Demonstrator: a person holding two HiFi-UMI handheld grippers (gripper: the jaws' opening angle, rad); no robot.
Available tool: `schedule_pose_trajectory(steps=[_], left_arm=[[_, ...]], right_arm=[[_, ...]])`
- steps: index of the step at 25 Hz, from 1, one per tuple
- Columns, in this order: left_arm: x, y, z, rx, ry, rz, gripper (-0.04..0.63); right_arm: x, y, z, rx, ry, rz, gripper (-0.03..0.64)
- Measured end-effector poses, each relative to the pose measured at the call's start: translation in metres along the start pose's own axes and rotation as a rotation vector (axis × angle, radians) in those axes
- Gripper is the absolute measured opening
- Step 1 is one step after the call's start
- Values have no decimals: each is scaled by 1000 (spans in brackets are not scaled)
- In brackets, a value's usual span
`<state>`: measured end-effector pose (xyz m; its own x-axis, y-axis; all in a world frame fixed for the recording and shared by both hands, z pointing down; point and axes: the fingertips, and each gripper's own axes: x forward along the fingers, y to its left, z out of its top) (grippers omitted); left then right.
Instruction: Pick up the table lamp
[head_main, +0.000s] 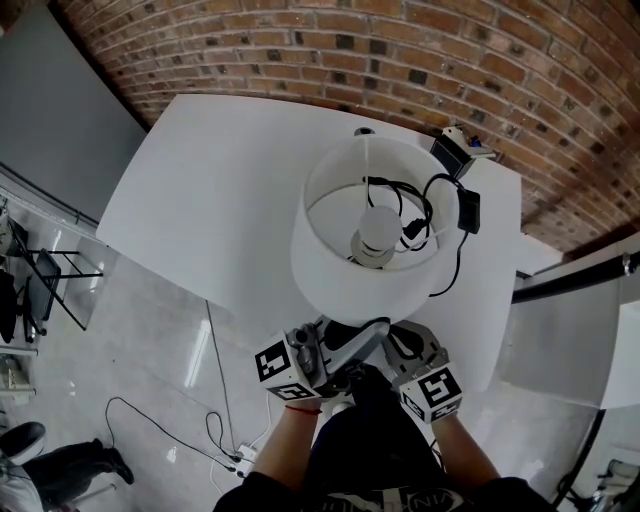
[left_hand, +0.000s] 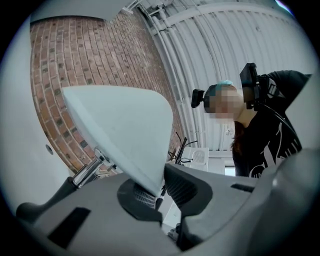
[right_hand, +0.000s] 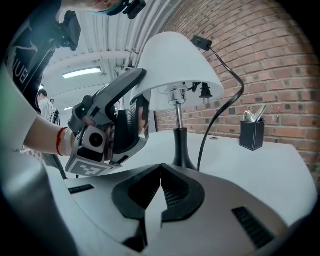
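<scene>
The table lamp has a wide white shade (head_main: 330, 260) with a bulb (head_main: 378, 228) showing inside it, and stands on the white table (head_main: 220, 190). My left gripper (head_main: 372, 330) reaches up to the shade's near lower rim. In the left gripper view the shade's edge (left_hand: 120, 125) sits pinched between the jaws of the left gripper (left_hand: 157, 192), which is shut on it. The right gripper view shows the shade (right_hand: 175, 60), chrome stem (right_hand: 177, 117), dark base (right_hand: 182, 150) and the left gripper (right_hand: 132, 117) at the rim. My right gripper (right_hand: 161, 192) is shut and empty, short of the base.
A black cord (right_hand: 220, 115) runs from the lamp to a black adapter (head_main: 468, 210) on the table. A dark pen holder (right_hand: 251, 134) stands at the table's back right by the brick wall. Cables lie on the floor (head_main: 150, 330) to the left.
</scene>
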<state>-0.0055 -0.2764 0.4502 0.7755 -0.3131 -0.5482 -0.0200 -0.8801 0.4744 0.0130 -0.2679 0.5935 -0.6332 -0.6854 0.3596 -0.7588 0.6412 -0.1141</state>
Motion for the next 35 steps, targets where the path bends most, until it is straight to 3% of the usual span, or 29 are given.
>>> schedule_pose_trajectory(steps=[35], left_arm=[[37,55,58,0,-57,86,11]], right_arm=[[52,-57,41,48,61,-41,6]])
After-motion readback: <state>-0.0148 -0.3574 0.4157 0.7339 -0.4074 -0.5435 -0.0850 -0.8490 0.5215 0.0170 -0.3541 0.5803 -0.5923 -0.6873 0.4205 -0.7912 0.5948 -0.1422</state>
